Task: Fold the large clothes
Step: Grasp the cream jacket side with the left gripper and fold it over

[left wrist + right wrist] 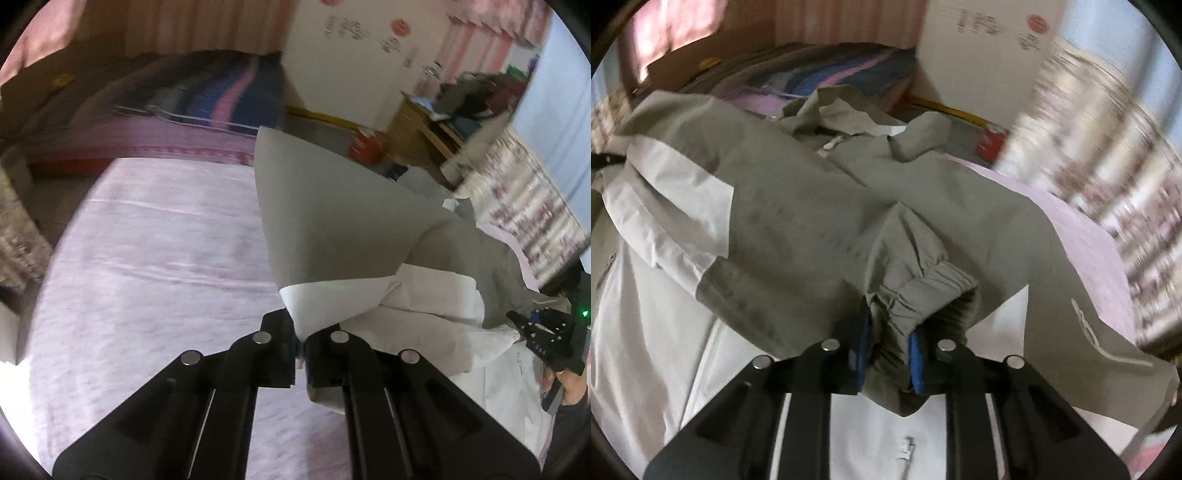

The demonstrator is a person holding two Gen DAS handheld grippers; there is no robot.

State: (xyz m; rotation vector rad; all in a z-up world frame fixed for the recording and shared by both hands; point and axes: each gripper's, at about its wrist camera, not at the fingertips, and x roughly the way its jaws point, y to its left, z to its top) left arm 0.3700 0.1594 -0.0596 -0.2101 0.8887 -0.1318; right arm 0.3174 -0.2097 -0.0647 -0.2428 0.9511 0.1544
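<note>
Grey-and-white jacket (783, 221) lies spread on the pink bed sheet (147, 258), collar end toward the striped bedding (207, 99) at the far side of the bed.

L gripper (300, 339) — jaws clenched on a white corner of the jacket, fabric pinched betw. the pads, grey panel rising up and away from the grip, lifted off the sheet.

R gripper (886, 354) — jaws closed on the grey elastic cuff (923, 291) of a sleeve, bunched cloth squeezed betw. the blue pads (916, 354). Sleeve runs from the cuff back over the jacket body.

In the left wrist view the R gripper shows at the jacket's right edge, a hand (569, 387) under it. Wooden shelf unit (424, 125) stands beyond the bed, well apart from the jacket.
</note>
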